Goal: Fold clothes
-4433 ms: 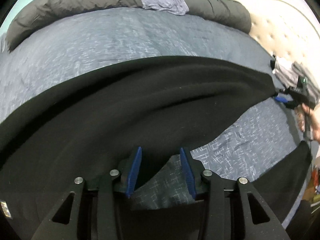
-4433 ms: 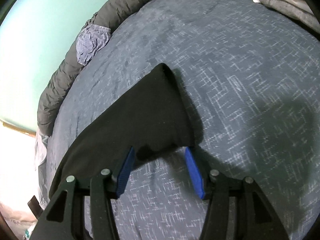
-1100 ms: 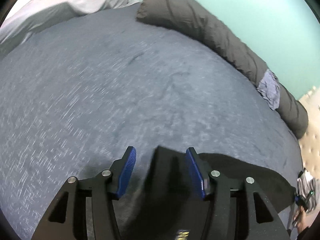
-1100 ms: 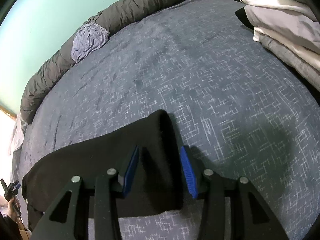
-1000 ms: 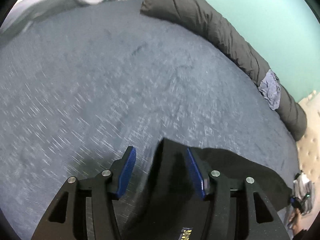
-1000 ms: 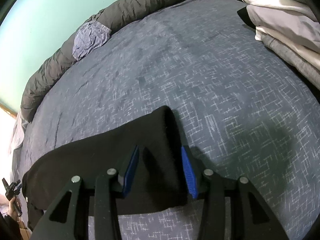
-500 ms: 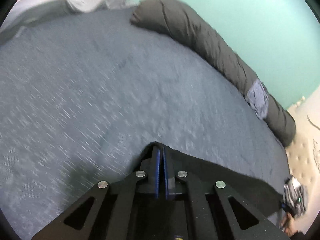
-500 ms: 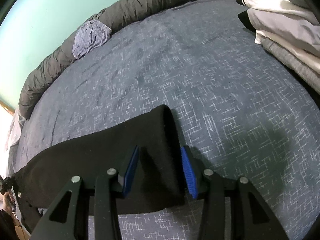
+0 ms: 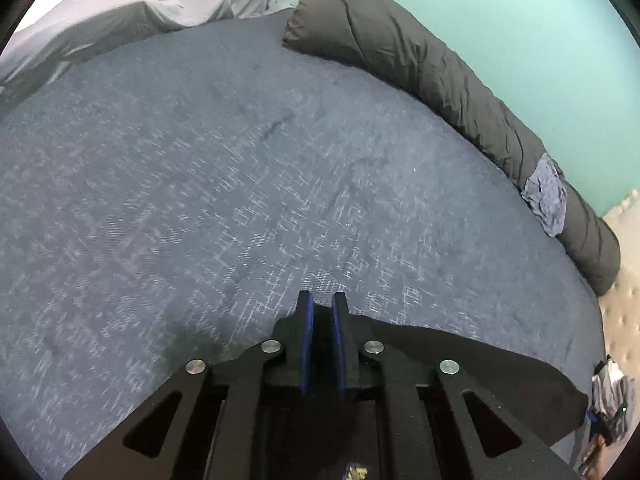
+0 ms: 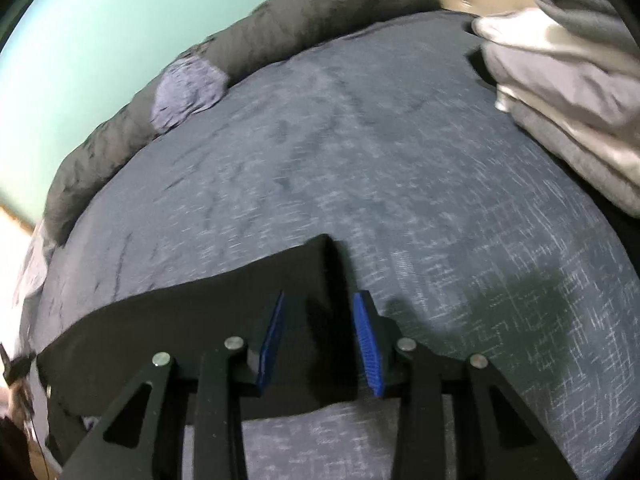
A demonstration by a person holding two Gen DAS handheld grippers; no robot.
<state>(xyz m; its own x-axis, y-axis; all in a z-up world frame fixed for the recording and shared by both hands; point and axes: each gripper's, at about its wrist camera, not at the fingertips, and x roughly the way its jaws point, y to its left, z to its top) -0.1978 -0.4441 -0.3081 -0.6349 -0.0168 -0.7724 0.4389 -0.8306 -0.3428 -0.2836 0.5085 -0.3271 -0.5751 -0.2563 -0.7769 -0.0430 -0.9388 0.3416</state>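
Left gripper [image 9: 322, 312] sits at six o'clock in its own view, blue pads drawn nearly together on a corner of the black garment [image 9: 460, 364]. The jaws have just been easing a touch wider, yet dark cloth fills the narrow slot between them, so I read that as a pinch on the fabric. Over to the right gripper [image 10: 320, 304], also at six o'clock in its view: its jaws have just been closing, but they stand visibly apart, straddling the garment's other corner, with cloth between the pads and no squeeze showing yet. From that corner the black garment runs off towards eight o'clock, stretched in a long band across the blue-grey bedsheet [image 9: 240, 180], near the front edge of the bed. So the step in hand looks like securing both corners before a fold, and it is only half done. Next, I'd say, the right jaws need to finish biting down on that corner; then both hands want to lift together and carry the edge over, keeping the cloth taut so it does not sag or slip out of the left pinch. Further up, the sheet lies bare through the middle. At two o'clock in the right view a stack of folded clothes [image 10: 560, 80] waits, well apart from the work. Farthest back, a rolled grey duvet [image 9: 440, 64] lines the teal wall [image 9: 520, 20], with a small crumpled blue cloth [image 9: 546, 196] resting on it at three o'clock.
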